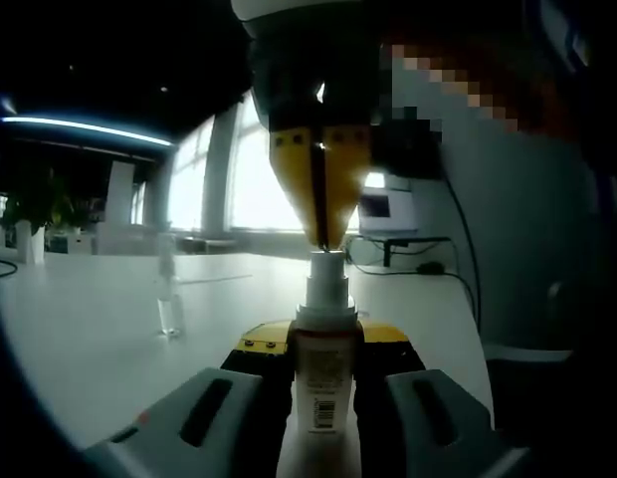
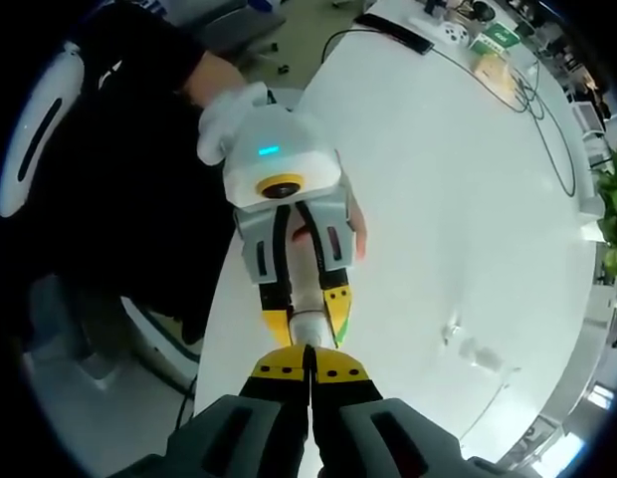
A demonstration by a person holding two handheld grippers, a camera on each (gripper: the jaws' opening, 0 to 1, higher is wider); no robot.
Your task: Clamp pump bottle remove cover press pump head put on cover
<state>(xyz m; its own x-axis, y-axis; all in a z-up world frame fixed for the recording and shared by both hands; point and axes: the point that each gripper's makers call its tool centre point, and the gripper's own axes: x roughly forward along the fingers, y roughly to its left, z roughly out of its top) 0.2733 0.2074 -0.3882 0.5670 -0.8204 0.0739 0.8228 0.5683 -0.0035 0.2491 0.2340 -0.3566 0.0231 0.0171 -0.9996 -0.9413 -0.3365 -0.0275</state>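
In the left gripper view, the left gripper is clamping the pump bottle upright between its jaws at 6 o'clock. Directly above, at 12 o'clock, the right gripper is pointing down with its yellow tips pressed together on the pump head. Farther off at 9 o'clock, the clear cover is standing on the white table.

right gripper closed over pump bottle in left gripper
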